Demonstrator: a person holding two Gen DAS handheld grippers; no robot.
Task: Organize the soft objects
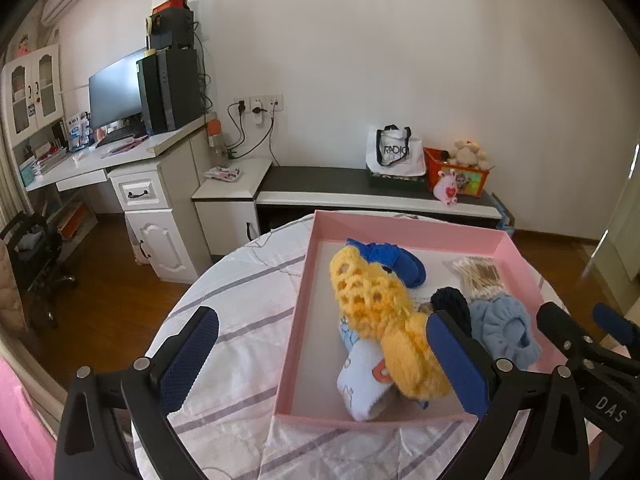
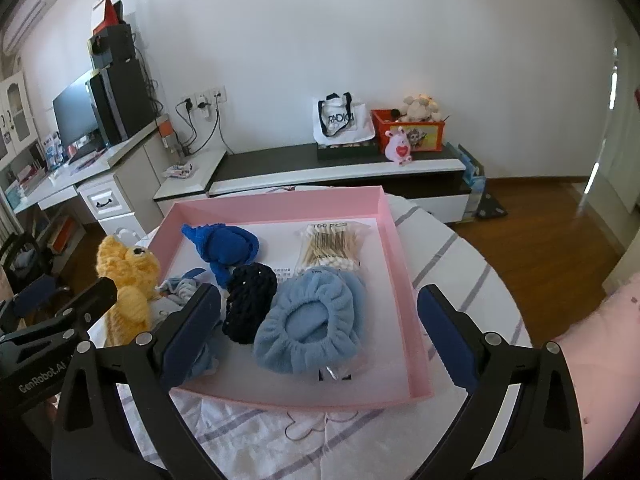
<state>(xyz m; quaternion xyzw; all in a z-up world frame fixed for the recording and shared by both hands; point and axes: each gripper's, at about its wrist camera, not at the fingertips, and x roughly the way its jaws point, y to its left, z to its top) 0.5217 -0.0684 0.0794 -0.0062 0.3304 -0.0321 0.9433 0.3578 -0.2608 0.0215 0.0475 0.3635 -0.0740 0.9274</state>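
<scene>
— Now, your fingers first: how do they stand?

— Both pairs are spread wide with nothing pressed between them. Your left gripper (image 1: 320, 354) straddles the near left edge of the tray (image 1: 404, 224); its right finger (image 1: 460, 364) sits against the yellow knit (image 1: 384, 312), though I cannot tell if it touches. Your right gripper (image 2: 320, 326) hangs over the fleece cap (image 2: 310, 320), apart from it.

— Which way do the soft things lie?

— All of them sit in the tray, ahead of and below your fingers. The yellow knit runs long from the far middle toward the near edge, draped over a white sock (image 1: 362, 384). The black knit (image 2: 250, 304) lies just left of the cap, the blue knit (image 2: 228, 246) behind it, the swabs (image 2: 330, 246) at the far right.

— Which hand is nearer?

— Your left for the yellow knit, your right for the cap.
</scene>
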